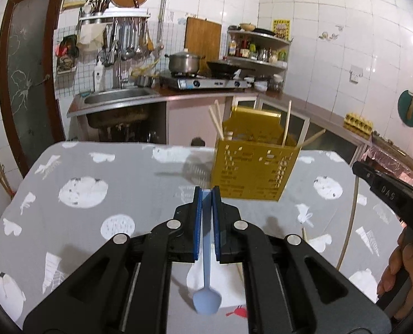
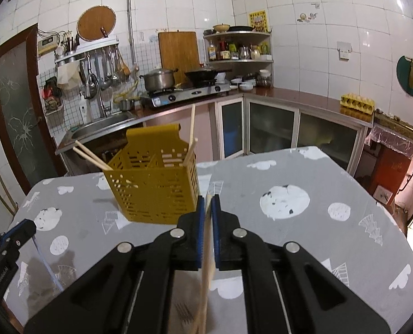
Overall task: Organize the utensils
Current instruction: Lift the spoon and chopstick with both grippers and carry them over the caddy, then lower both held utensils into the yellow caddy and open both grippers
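Observation:
A yellow perforated utensil holder [image 1: 252, 167] stands on the grey patterned table [image 1: 95, 167], with several chopsticks [image 1: 216, 121] leaning in it. My left gripper [image 1: 207, 192] is shut on a light blue spoon [image 1: 206, 300], handle between the pads, bowl hanging toward the camera above the table. My right gripper [image 2: 208, 200] is shut on a wooden chopstick [image 2: 205, 278], just right of and in front of the holder [image 2: 153, 183]. The right gripper also shows at the right edge of the left wrist view [image 1: 358, 167], with the chopstick [image 1: 348, 222] hanging below it.
Another chopstick [image 1: 305, 233] lies on the table under my left gripper. Behind the table are a sink [image 1: 117, 97], a stove with a pot [image 1: 184, 61] and a wok, and cabinets. An egg carton [image 2: 356, 101] sits on the right counter.

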### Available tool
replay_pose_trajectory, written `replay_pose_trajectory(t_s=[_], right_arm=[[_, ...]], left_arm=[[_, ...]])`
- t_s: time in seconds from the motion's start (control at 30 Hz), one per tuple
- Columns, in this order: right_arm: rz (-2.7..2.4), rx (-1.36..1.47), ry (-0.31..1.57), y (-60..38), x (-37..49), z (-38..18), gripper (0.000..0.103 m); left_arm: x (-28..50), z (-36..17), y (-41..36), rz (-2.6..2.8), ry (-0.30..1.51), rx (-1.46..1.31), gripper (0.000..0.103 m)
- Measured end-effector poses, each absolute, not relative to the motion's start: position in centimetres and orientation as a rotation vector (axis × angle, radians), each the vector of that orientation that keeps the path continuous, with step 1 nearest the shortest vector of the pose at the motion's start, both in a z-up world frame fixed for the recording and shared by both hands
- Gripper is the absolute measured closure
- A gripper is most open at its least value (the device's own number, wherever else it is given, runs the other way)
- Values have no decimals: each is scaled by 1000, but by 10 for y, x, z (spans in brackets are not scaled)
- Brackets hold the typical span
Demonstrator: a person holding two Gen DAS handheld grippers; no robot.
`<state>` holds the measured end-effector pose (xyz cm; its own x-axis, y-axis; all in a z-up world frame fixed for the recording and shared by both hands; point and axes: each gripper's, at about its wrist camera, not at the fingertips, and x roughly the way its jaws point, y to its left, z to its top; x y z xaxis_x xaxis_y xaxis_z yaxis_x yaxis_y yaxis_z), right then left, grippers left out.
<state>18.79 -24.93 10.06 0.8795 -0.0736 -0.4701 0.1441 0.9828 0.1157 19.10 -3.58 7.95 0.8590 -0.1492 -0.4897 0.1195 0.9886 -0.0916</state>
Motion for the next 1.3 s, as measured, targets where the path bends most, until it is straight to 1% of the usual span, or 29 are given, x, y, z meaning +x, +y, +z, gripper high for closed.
replay_pose_trajectory(t_s=[0.4, 0.8, 0.97, 1.3], right_arm=[[-111, 147, 440, -258, 198, 116, 98], [-98, 120, 352, -257, 209, 152, 98], [-78, 117, 323, -255, 216, 171, 98], [-16, 131, 252, -247, 235, 234, 98]], left_arm=[[205, 112, -45, -168, 441, -54, 97], [225, 133, -57, -192, 381, -40, 97], [237, 147, -59, -204, 366, -51, 97], [265, 201, -66, -210, 281, -57, 97]])
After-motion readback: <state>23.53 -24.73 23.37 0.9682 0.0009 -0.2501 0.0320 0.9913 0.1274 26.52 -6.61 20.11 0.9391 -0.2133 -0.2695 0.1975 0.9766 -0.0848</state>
